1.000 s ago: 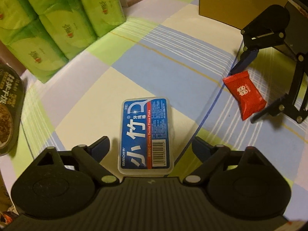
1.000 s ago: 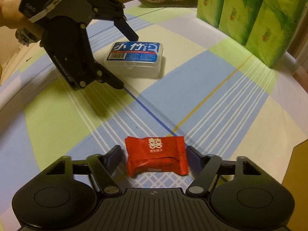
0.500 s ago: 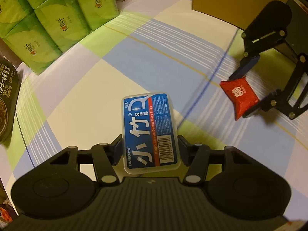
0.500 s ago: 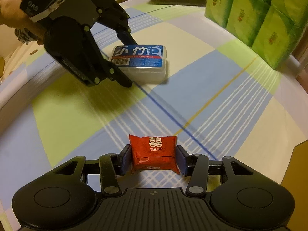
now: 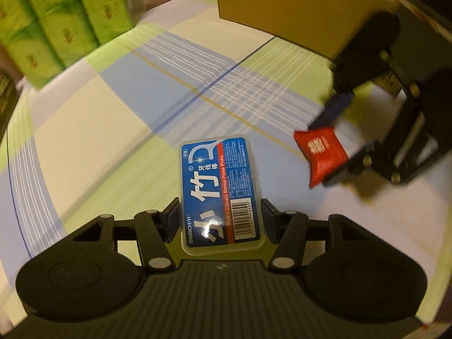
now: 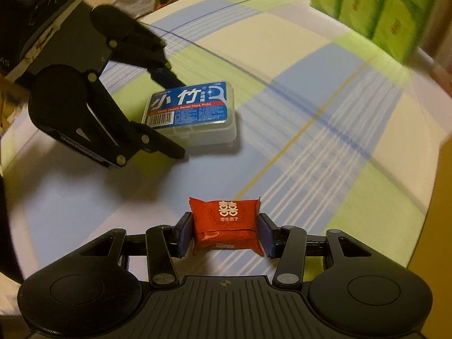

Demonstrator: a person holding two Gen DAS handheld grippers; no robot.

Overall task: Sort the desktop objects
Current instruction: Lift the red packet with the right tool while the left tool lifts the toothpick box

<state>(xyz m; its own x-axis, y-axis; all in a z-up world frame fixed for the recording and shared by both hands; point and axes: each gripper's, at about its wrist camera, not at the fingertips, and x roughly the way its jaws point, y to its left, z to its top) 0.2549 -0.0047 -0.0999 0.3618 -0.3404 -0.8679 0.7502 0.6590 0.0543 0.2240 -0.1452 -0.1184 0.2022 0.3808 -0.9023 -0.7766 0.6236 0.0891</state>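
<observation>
Floss-pick box (image 5: 220, 195), clear with a blue label, is pinched across its short sides by the fingers of the left gripper (image 5: 219, 220), its long axis running forward along them and its far end tipped up off the checked tablecloth (image 5: 93, 130). Red candy packet (image 6: 226, 226) is clamped at its two ends between the fingers of the right gripper (image 6: 224, 236), above the table. Green tissue packs (image 5: 56, 22) and a cardboard box (image 5: 296, 5) are seen beyond.

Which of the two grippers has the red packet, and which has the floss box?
The right gripper is shut on the red packet; the left gripper clamps the blue-labelled floss pick box.
</observation>
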